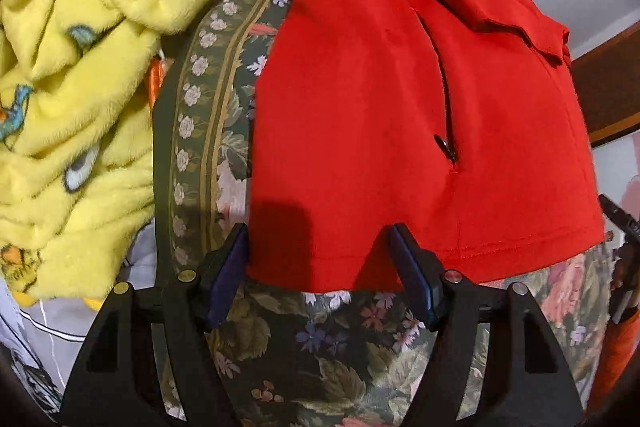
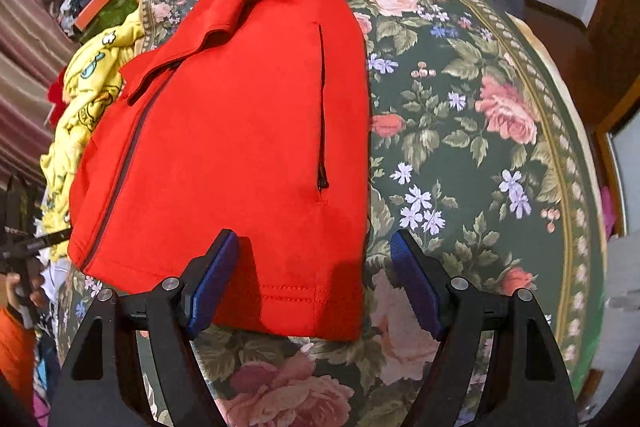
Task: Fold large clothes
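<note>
Working the hem end of the red jacket (image 1: pixel 360 131), I judge I am at the start of a lengthwise fold: it lies flat on the floral cover (image 2: pixel 460 115), front up, sleeves already gathered in a bunch at the far collar end, pocket zip (image 2: pixel 322 107) running toward me.

The left gripper (image 1: pixel 318 271) hangs over the jacket's near hem at its left corner. Its jaws are spread wide, one pad just off the jacket's left edge and the other over the cloth, so the corner sits between them. I cannot see either pad pressing down; nothing is pinched.

The right gripper (image 2: pixel 314 279) hangs over the same hem at the jacket's right corner. Its jaws are also spread wide, the left pad over red cloth, the right pad past the jacket's right edge above the cover. It holds nothing.

Next, I think, both grippers need to come down onto the hem, catch both layers at each corner, close, and carry the hem up toward the collar. The risk is grabbing the cover along with the jacket.

A yellow fleece (image 1: pixel 88 75) lies heaped left of the jacket, clear of it.
</note>
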A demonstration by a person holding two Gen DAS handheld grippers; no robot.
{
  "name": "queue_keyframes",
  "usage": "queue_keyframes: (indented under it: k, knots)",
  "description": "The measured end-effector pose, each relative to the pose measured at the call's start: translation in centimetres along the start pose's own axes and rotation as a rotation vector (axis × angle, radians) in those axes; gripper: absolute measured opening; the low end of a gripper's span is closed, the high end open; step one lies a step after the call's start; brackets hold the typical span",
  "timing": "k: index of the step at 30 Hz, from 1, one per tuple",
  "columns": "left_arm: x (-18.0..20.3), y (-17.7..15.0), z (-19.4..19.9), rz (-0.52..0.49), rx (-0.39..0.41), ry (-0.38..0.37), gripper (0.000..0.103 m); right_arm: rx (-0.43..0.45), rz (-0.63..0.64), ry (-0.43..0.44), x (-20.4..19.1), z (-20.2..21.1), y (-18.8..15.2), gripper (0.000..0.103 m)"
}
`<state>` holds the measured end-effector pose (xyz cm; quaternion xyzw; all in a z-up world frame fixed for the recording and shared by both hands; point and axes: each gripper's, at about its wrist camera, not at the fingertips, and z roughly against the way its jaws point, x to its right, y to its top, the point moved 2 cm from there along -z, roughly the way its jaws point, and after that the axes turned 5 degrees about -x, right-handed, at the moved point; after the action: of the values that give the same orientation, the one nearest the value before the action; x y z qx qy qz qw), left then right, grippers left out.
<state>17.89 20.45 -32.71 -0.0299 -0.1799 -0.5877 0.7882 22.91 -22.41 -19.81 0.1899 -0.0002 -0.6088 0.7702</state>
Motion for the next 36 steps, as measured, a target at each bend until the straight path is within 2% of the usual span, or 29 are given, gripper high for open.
queue_keyframes:
  k: [2,4,5,8,10,11,13,15,20,23,26,29,36]
  knots:
    - [0.4,-0.1,-0.2,-0.006,0.009,0.008,0.063,0.01,0.008,0.026,-0.3,0.0,-0.2,0.076]
    - [0.7,-0.1,-0.3,-0.006,0.011,0.004,0.05,0.014,0.029,0.048,-0.8,0.0,-0.4,0.074]
    - [0.9,-0.1,-0.2,-0.006,0.016,0.004,0.047,0.015,0.047,0.052,-1.1,0.1,-0.5,0.067]
    - [1.2,0.1,-0.3,-0.02,0.022,0.012,0.023,0.03,0.087,0.039,-1.6,0.0,-0.5,0.054]
    - [1.8,0.5,-0.3,-0.026,0.022,0.01,0.011,0.036,0.085,0.058,-1.5,0.1,-0.5,0.035]
    - [2.2,0.5,-0.1,-0.033,0.029,0.025,0.01,0.033,0.078,0.087,-1.4,0.1,-0.3,0.022]
    - [2.9,1.0,0.0,-0.057,0.047,0.049,0.009,0.029,0.063,0.12,-1.3,0.2,-0.1,0.018]
    - [3.9,1.1,0.9,-0.078,0.074,0.045,0.008,0.039,0.074,0.117,-1.6,0.3,0.0,0.016]
    - [6.3,2.4,4.3,-0.149,0.163,0.022,0.008,0.088,0.097,0.142,-2.7,1.6,1.4,0.014]
    - [8.0,3.9,6.2,-0.193,0.215,0.056,0.008,0.129,0.097,0.154,-3.0,2.6,3.0,0.014]
    - [8.5,5.7,8.3,-0.194,0.271,0.042,0.008,0.166,0.102,0.171,-3.4,3.7,5.0,0.013]
    - [9.1,8.6,10.2,-0.183,0.323,0.015,0.008,0.195,0.127,0.173,-4.2,4.5,7.2,0.013]
    - [10.3,15.3,13.7,-0.16,0.442,-0.03,0.008,0.285,0.183,0.112,-5.4,6.3,13.3,0.012]
